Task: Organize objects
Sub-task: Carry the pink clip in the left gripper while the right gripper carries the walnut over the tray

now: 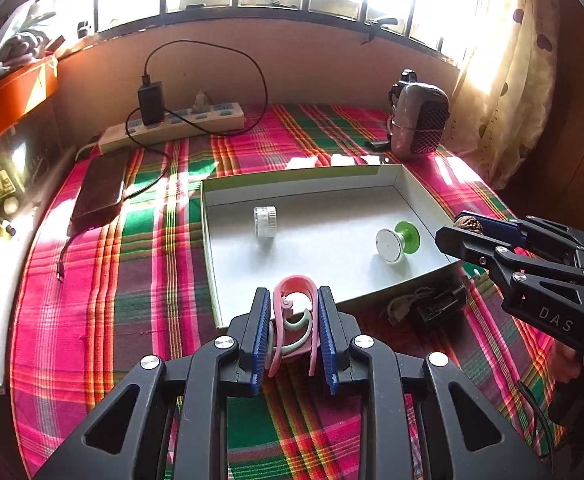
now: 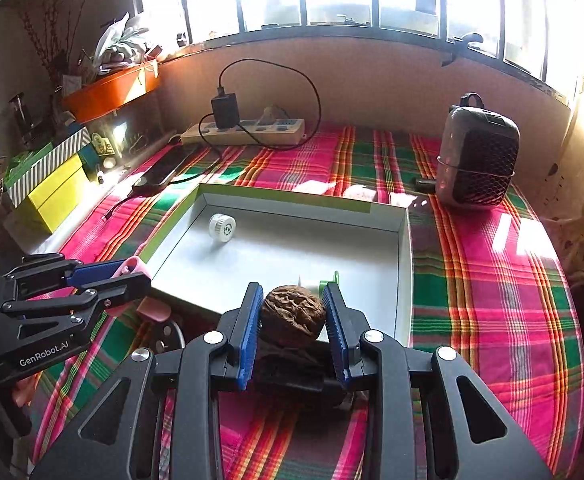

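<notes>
The left gripper (image 1: 293,328) is clamped on a pink clip (image 1: 295,312), and the right gripper (image 2: 293,334) is clamped on a walnut (image 2: 293,316); both loads sit squarely between the blue pads. The open white box (image 1: 415,196) lies just ahead of both sets of fingertips, already holding a white cap (image 1: 265,222) and a green-and-white knob (image 1: 397,242). The step in hand looks like carrying both items over the near wall. Clear that rim fully, aim for bare floor away from the cap and knob, lower before letting go so the walnut does not roll, and keep the two grippers apart.
</notes>
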Demonstrator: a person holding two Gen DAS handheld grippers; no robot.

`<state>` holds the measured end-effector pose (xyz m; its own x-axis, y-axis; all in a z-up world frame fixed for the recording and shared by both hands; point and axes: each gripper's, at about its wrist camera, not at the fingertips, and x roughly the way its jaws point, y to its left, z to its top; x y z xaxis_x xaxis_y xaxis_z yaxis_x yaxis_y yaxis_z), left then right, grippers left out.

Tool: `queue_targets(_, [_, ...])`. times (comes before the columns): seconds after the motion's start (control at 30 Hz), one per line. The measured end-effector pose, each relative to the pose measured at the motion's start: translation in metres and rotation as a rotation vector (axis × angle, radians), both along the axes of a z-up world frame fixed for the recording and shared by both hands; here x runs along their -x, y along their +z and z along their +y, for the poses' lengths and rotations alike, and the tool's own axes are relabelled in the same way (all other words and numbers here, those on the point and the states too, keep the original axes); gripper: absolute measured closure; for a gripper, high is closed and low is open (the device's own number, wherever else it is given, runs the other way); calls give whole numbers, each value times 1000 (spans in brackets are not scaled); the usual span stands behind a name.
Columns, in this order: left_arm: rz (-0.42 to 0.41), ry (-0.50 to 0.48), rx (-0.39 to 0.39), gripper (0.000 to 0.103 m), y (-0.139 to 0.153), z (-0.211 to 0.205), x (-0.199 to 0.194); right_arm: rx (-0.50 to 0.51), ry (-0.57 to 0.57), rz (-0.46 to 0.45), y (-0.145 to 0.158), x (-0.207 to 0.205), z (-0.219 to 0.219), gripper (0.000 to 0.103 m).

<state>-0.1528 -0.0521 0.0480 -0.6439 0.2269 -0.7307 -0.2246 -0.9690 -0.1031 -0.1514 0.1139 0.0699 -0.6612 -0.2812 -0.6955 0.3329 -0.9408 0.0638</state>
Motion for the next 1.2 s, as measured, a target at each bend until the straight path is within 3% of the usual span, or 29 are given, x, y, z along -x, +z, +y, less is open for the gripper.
queue_targets(0.2, [-3,15,7,82,-3,3,22,0,-19,-15,0,36,2,71])
queue_targets(0.63, [-60,42,11,82,-24,8,62,-51,-61,-96,-33,108,3,71])
queue_targets(1.2, [-92,56,41,82,-39,8,78,-105,-64,-135,-52,134,-4,71])
